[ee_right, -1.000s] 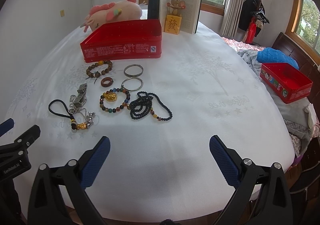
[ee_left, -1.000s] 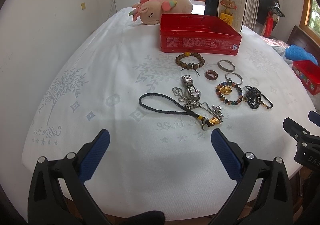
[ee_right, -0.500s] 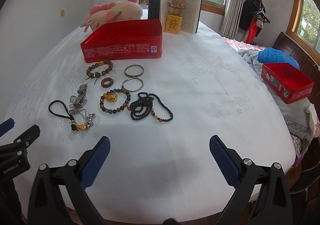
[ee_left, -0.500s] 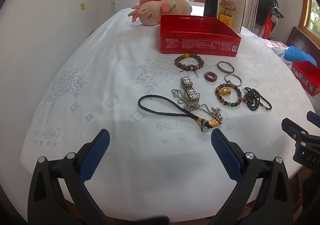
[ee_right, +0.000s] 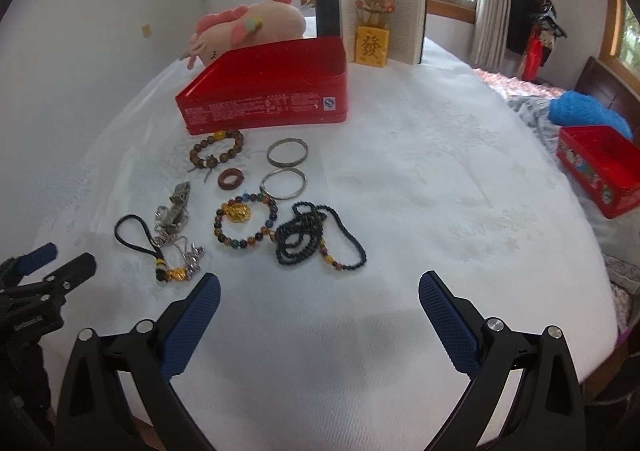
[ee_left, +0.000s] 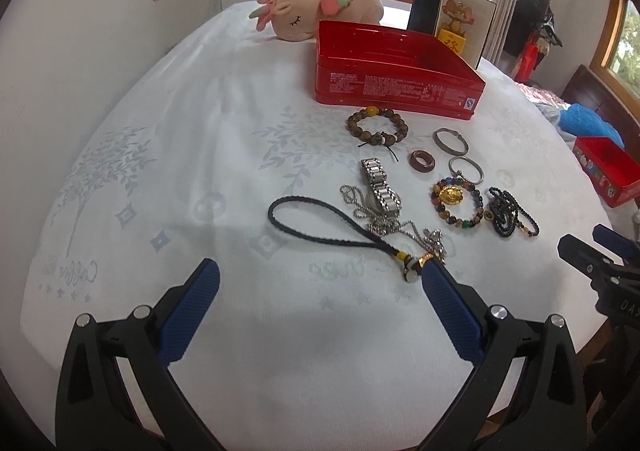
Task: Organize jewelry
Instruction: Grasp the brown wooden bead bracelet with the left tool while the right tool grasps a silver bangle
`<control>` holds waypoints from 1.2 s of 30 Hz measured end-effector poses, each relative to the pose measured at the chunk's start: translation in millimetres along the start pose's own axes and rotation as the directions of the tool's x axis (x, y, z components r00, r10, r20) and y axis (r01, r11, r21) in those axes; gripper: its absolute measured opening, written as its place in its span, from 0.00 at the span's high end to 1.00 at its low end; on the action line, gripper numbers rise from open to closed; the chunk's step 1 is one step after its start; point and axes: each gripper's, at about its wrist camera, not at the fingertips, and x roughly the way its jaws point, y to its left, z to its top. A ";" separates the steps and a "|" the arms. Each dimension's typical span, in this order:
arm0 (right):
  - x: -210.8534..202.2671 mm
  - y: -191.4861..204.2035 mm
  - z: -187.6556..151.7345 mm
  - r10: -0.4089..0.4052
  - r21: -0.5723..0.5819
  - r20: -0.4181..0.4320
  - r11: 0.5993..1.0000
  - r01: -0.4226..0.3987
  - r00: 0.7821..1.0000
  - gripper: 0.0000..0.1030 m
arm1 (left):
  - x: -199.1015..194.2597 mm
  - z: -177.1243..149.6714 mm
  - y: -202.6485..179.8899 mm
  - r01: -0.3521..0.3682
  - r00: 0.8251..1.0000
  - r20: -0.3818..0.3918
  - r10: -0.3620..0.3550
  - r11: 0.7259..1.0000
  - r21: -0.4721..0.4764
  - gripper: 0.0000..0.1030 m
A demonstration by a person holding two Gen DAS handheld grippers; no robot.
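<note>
We've got everything laid out on the white embroidered tablecloth, and nothing's in the red tin yet (open top, sitting at the far side with the jewelry spread just in front of it). Both our grippers hover over the near edge with their jaws spread wide and holding nothing: left gripper closest to the black braided cord with the gold charm, right gripper closest to the black bead necklace.

Next in size: the wooden bead bracelet right by the tin, the multicolour bead bracelet with the gold pendant, two silver bangles, the metal watch lying on a silver chain, and the little brown ring.

For the first grab we'd probably start with the cord, pinching the charm knot, not the loop. The chain looks tangled around it, so lift slowly or it'll drag the watch along.

Readable stuff: the yellow block by the open book says 發, the tin has a small QS-style mark among tiny print we can't make out, and the cloth has embroidered script, not legible from here.
</note>
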 end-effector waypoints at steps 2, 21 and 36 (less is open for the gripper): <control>3.7 -3.5 7.9 0.057 0.008 0.000 0.998 -0.057 0.998 0.04 | 5.2 9.6 1.8 0.036 0.999 -0.016 -0.036 0.999 -0.003 0.04; 121.9 -23.7 118.1 0.262 0.029 -0.208 0.965 -0.262 0.942 0.54 | 139.3 136.5 -19.4 0.081 0.968 -0.239 -0.076 0.997 0.009 0.30; 177.4 -8.9 142.4 0.254 -0.070 -0.308 0.955 -0.288 0.917 0.65 | 188.7 155.6 -33.1 0.051 0.958 -0.284 -0.029 0.996 0.071 0.27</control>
